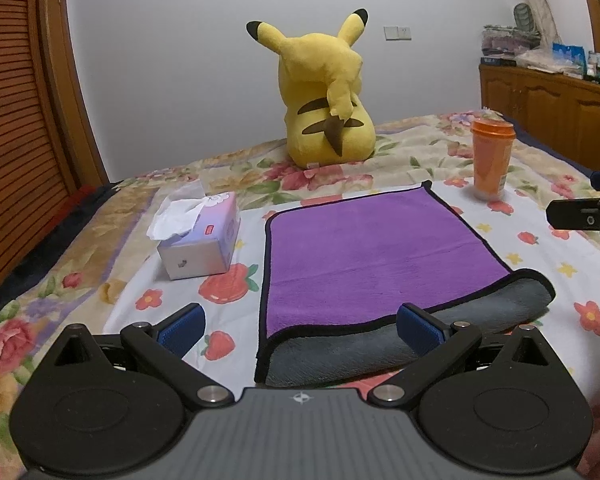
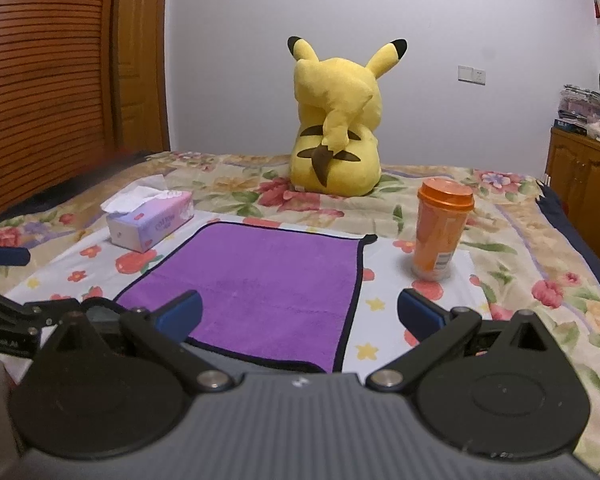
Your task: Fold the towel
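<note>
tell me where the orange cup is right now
The orange cup stands upright on the floral bedspread, just off the purple towel's far right corner. In both views it is right of the yellow plush toy and nearer the cameras.

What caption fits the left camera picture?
Open left gripper faces a purple towel with its near edge turned over.

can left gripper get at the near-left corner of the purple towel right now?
Probably yes. The left gripper has its jaws open and empty, with the towel corner directly ahead between them. The tissue box sits off to the left, apart from the towel, not blocking.
</note>
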Available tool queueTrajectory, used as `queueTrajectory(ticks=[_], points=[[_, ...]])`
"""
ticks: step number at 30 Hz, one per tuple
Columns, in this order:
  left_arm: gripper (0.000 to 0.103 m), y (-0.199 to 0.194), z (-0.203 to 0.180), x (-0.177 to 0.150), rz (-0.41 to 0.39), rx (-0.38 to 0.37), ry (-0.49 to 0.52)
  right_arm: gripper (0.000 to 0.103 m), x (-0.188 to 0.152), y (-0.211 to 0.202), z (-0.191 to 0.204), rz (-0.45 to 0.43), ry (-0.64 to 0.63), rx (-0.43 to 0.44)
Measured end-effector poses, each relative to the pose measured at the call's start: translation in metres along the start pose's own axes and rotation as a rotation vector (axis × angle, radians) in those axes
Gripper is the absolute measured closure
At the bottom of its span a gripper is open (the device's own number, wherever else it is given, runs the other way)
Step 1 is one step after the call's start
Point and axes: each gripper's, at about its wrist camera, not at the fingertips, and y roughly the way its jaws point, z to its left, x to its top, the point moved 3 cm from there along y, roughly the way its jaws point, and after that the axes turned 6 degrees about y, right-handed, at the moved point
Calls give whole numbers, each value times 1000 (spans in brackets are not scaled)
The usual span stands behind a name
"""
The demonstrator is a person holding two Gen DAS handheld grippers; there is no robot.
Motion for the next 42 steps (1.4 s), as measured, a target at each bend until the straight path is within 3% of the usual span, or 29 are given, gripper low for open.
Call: queueTrajectory(ticks=[13, 24, 31, 40, 42], points=[[0, 35, 12, -4, 73, -16, 18, 0, -5, 31, -2, 91, -16, 7], [1, 66, 30, -12, 164, -78, -51, 0, -24, 54, -4, 235, 6, 42], [13, 79, 39, -19, 224, -121, -105, 0, -32, 62, -9, 303, 34, 50], [43, 84, 37, -24, 269, -191, -132, 1, -43, 71, -11, 384, 68, 73], [48, 85, 35, -25, 279, -203, -131, 13, -44, 72, -12, 395, 80, 83]])
